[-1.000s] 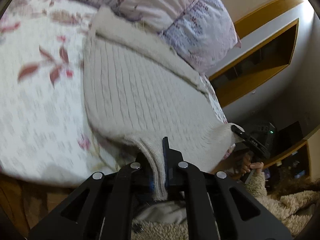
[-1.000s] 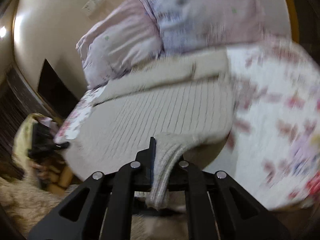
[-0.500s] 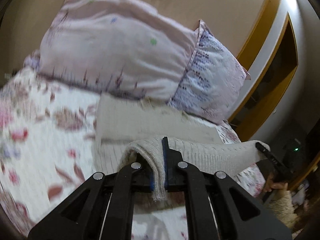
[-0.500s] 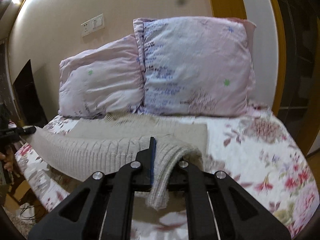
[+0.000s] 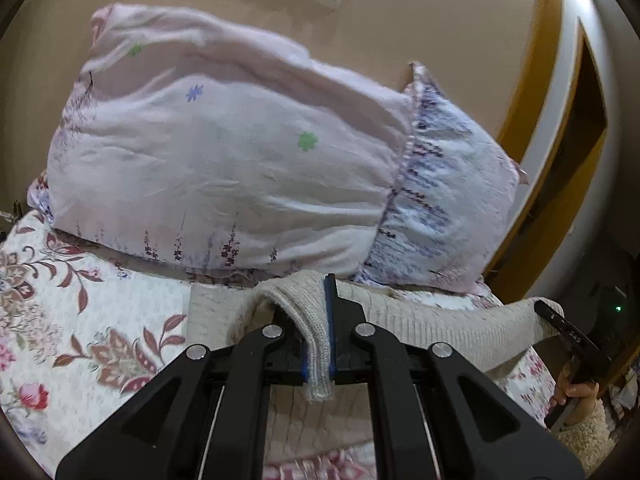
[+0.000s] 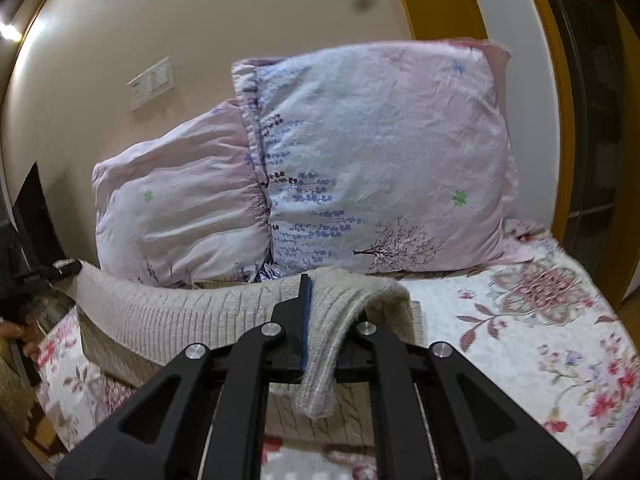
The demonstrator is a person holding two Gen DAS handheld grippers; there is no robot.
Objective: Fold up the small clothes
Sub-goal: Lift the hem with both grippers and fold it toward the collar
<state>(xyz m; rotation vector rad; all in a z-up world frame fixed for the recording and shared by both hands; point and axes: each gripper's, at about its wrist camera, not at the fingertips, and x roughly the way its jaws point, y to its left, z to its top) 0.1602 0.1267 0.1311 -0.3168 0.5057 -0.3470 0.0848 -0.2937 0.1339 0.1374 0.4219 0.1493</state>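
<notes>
Knitwear, a cream sweater (image 5: 432, 332), hangs mid-fold above the floral bedspread (image 6: 540, 320), its near edge clamped tight by both left gripper (image 5: 326, 320) and right gripper (image 6: 316, 320), laying down and smoothing left.

Matte black angular left gripper (image 5: 326, 316) and right gripper (image 6: 316, 312): silver round screws, blue pad linings; cream fuzzy sleeve (image 5: 588, 436) at wrist.

Two pillows (image 6: 304, 184) lean on the wall behind the sweater (image 6: 192, 320). Sweater lies across the quilt (image 6: 520, 340) (one edge lifted).
</notes>
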